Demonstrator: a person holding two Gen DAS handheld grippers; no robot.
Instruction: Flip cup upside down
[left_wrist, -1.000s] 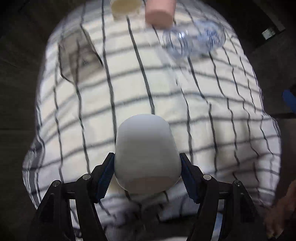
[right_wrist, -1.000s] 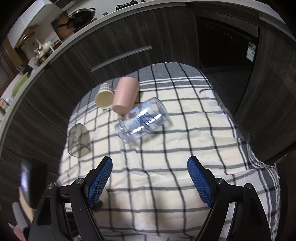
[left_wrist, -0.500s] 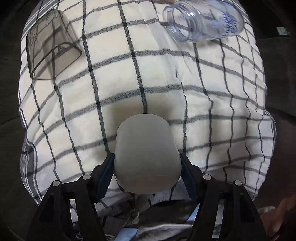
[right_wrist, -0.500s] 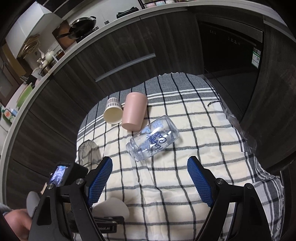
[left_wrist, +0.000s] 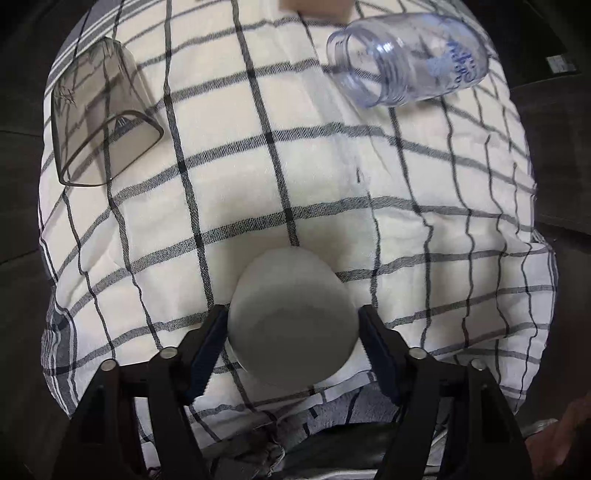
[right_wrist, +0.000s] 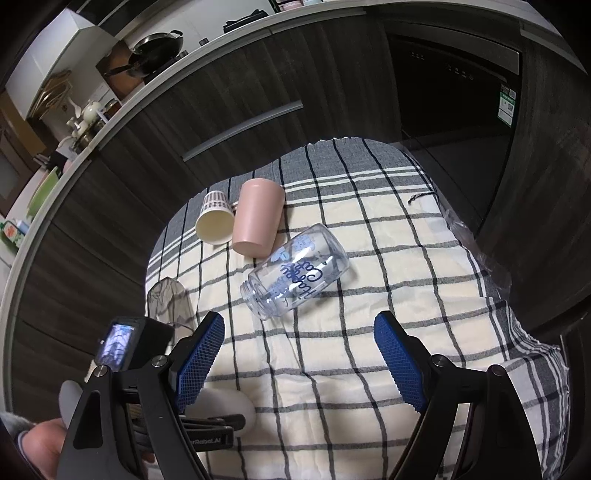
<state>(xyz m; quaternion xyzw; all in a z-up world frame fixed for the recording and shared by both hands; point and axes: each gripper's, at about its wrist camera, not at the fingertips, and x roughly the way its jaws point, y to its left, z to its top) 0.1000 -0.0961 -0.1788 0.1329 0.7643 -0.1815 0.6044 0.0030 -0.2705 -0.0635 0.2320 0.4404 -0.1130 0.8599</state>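
- Left gripper (left_wrist: 292, 334): blue pads pressed on both sides of the white cup (left_wrist: 291, 317), clamped tight.
- White cup sits at the near edge of the checked cloth (left_wrist: 258, 177). Left wrist view shows its closed base facing the camera, body pointing away and down toward the cloth. Can't tell whether the rim touches the cloth.
- Same cup visible from the right wrist as a white rounded shape (right_wrist: 232, 408) low left, behind the right gripper's left finger, held in the left gripper (right_wrist: 207, 424).
- Right gripper (right_wrist: 299, 363): jaws spread wide, nothing between them, hovering over the near part of the cloth (right_wrist: 369, 332).
- Clear glass jar (right_wrist: 295, 277) with blue lettering lies on its side mid-cloth, mouth toward the camera-left. Also in the left wrist view upper right (left_wrist: 406, 61).
- Pink cup (right_wrist: 258, 221) lies on its side just behind the jar, next to a paper cup (right_wrist: 215, 218), also on its side with its open mouth facing the camera.
- Smoky grey tumbler (left_wrist: 99, 114) lies tipped at the left side of the cloth, well apart from the white cup.
- Dark cabinet fronts (right_wrist: 221, 110) behind; wok (right_wrist: 155, 48) on the counter above.
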